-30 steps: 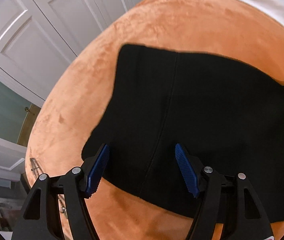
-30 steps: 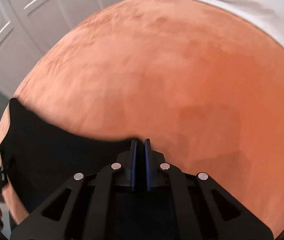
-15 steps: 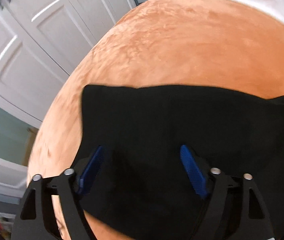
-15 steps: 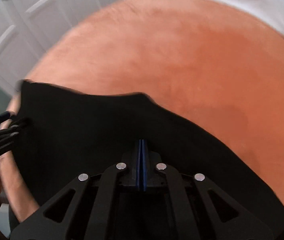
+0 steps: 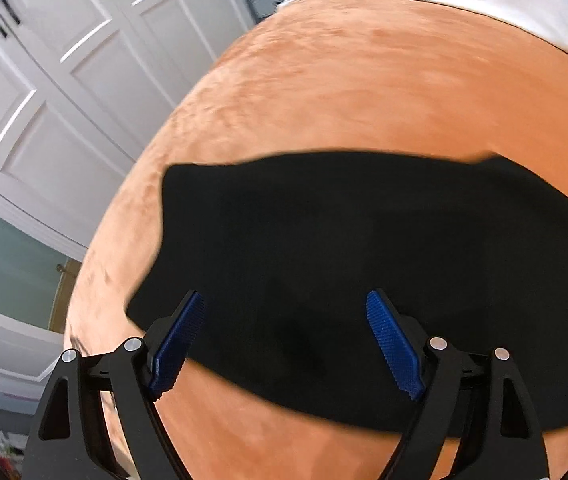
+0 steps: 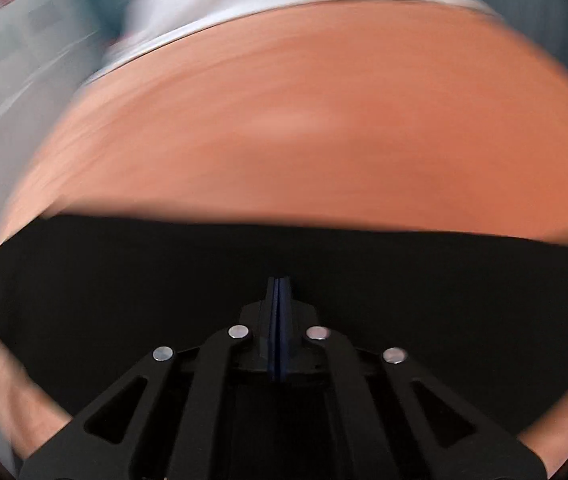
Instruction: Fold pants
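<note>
Since a second ago, the right gripper (image 6: 278, 292), jaws clamped, has dragged the black pants (image 5: 363, 264) across the orange bed (image 5: 363, 92); the left gripper (image 5: 284, 340) hovers wide open. Align edges squarely before letting go.

Pants (image 5: 363, 248): black, plain fabric, lying flat as a wide folded slab. Left view: spans centre to the 3 o'clock edge, far edge roughly straight, left end irregular with a corner at 10 o'clock. Right view: pants (image 6: 164, 280) fill the lower half, 9 to 3 o'clock (blurred, no seams or detail readable).
</note>
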The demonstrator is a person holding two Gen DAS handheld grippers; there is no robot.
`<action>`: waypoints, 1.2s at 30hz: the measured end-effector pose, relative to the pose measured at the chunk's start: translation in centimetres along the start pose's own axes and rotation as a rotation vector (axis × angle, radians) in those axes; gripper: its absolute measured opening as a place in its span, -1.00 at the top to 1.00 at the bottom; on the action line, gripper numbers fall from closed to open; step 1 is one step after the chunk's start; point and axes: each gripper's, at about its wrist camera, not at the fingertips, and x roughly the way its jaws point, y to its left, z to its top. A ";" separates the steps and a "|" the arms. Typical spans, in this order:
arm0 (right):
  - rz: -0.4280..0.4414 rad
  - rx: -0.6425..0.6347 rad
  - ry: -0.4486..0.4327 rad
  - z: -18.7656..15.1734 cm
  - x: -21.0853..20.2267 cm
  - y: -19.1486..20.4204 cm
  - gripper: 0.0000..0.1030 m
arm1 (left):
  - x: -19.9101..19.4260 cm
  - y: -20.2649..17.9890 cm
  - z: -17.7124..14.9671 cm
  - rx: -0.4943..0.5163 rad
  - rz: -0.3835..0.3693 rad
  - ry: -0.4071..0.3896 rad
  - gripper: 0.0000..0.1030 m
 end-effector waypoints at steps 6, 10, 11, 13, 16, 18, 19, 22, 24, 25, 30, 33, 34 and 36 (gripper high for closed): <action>-0.108 0.085 0.070 -1.3 0.0 -14.0 1.00 | -6.6 -11.2 -4.0 0.172 -0.106 -0.072 -0.59; -0.125 0.270 -0.075 -0.8 -4.6 -19.2 0.02 | -10.7 -16.9 -5.3 0.276 -0.155 -0.110 -0.62; -0.115 0.299 -0.090 -1.2 -5.0 -19.9 -0.70 | -11.4 -17.8 -5.7 0.288 -0.164 -0.117 -0.68; -0.079 0.337 -0.083 -2.3 -4.8 -21.4 -0.71 | -12.3 -19.5 -6.3 0.324 -0.179 -0.114 -0.68; -0.007 0.352 0.009 -3.5 -2.7 -22.8 -0.40 | -13.1 -21.2 -7.3 0.364 -0.176 -0.099 -0.68; -0.018 0.318 -0.007 -3.9 -2.8 -22.2 -0.28 | -13.8 -21.4 -8.0 0.367 -0.175 -0.096 -0.68; -0.013 0.308 -0.004 -4.1 -3.3 -22.1 -0.12 | -14.1 -21.4 -8.4 0.365 -0.176 -0.098 -0.68; 0.076 0.375 0.016 -3.2 -3.1 -21.6 0.58 | -14.6 -20.5 -8.9 0.353 -0.172 -0.102 -0.68; 0.096 0.379 -0.004 -2.9 -4.2 -20.6 0.58 | -14.8 -19.4 -9.1 0.338 -0.173 -0.098 -0.68; 0.110 0.365 -0.017 -2.3 -4.5 -19.4 0.58 | -14.9 -18.7 -9.2 0.328 -0.175 -0.098 -0.68; 0.217 0.258 -0.060 0.6 -7.4 -11.3 0.58 | -15.0 -14.9 -9.6 0.273 -0.184 -0.099 -0.68; 0.279 0.168 -0.063 2.3 -8.6 -5.2 0.58 | -14.8 -12.4 -9.9 0.228 -0.195 -0.091 -0.68; 0.295 0.145 -0.061 2.7 -8.9 -3.5 0.58 | -14.7 -11.6 -10.0 0.214 -0.198 -0.089 -0.68; 0.330 0.089 -0.058 3.8 -9.3 0.7 0.58 | -14.5 -9.8 -10.3 0.183 -0.201 -0.086 -0.68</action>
